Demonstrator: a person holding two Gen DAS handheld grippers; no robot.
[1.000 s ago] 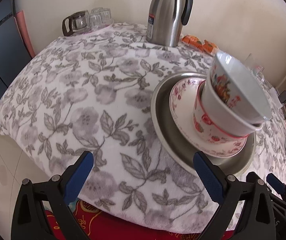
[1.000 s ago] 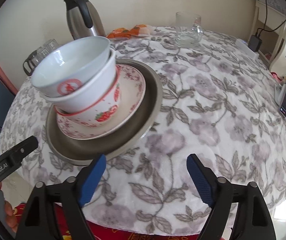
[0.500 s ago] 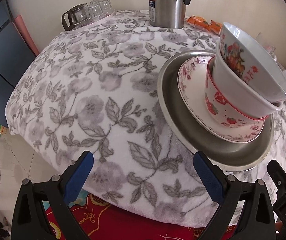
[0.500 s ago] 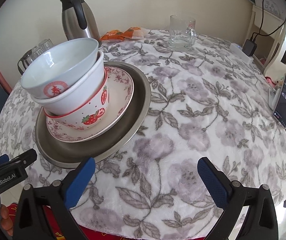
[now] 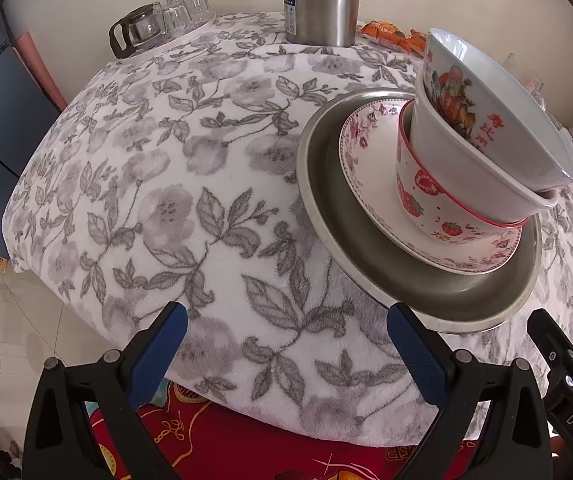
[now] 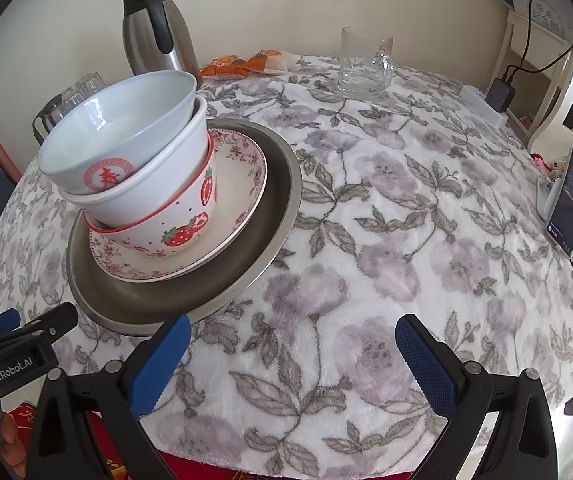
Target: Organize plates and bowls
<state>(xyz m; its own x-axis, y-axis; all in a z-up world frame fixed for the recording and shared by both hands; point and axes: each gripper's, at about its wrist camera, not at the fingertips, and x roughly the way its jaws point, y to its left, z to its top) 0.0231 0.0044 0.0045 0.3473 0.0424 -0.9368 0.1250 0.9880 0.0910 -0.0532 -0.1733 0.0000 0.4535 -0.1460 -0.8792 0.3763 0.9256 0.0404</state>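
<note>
Both grippers spread wide, empty: left gripper (image 5: 286, 344), right gripper (image 6: 292, 354) above floral cloth (image 6: 386, 208), touching nothing.

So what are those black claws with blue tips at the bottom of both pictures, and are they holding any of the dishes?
They are tools a person holds, one in each hand. Each picture comes from a camera on one tool, looking along its two fingers. One picture shows the left hand-held gripper, the other the right hand-held gripper. Both are open and hold nothing.

On the flowery tablecloth sits a stack: a metal plate at the bottom, a floral plate on it, then a strawberry bowl, a plain white bowl and a pale blue bowl nested on top. Behind stand a steel thermos jug, a glass mug and some orange snack packets.
</note>
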